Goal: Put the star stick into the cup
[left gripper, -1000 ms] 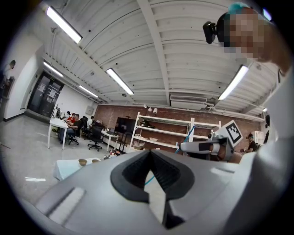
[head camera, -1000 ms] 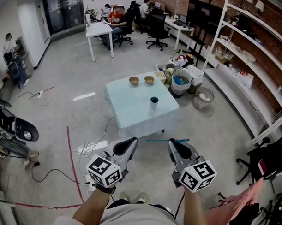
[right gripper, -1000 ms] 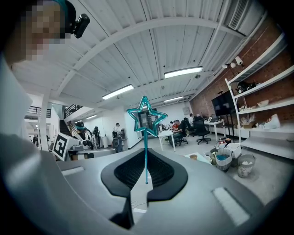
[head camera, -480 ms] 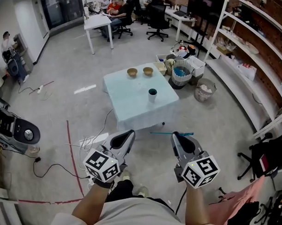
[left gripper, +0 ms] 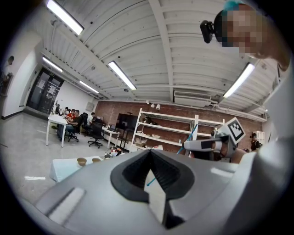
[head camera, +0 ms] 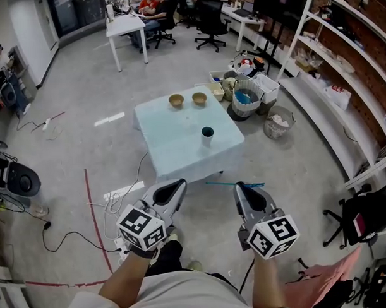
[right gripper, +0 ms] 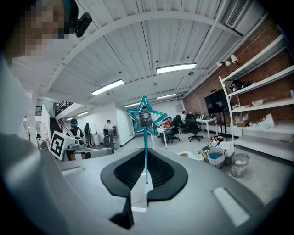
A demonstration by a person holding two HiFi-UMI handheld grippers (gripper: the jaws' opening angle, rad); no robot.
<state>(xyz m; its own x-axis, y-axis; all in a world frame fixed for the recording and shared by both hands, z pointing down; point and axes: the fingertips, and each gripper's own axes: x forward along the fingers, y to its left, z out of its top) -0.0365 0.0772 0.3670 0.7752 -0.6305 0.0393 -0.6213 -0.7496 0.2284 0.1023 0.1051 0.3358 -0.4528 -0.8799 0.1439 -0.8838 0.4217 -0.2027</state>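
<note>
A dark cup (head camera: 207, 135) stands on the low table with the pale cloth (head camera: 174, 148), a few steps ahead of me. Held out in front of me over the floor, well short of the table, my right gripper (head camera: 245, 188) is shut on the thin teal star stick (head camera: 235, 184). In the right gripper view the stick (right gripper: 146, 151) rises from the closed jaws of the right gripper (right gripper: 146, 178), its outlined star on top. To its left, my left gripper (head camera: 174, 187) is shut and holds nothing. The left gripper view shows the left gripper (left gripper: 152, 173) with its jaws together.
Two wooden bowls (head camera: 176, 101) (head camera: 199, 98) sit at the table's far edge. Baskets and bins (head camera: 246, 106) crowd the floor right of the table, before long white shelves (head camera: 342, 82). Cables and a power strip (head camera: 122, 195) lie left of my path. People sit at desks behind.
The table and cup have drifted slightly left and down in the head view as I come nearer. Both grippers keep their pose, the stick still held.
</note>
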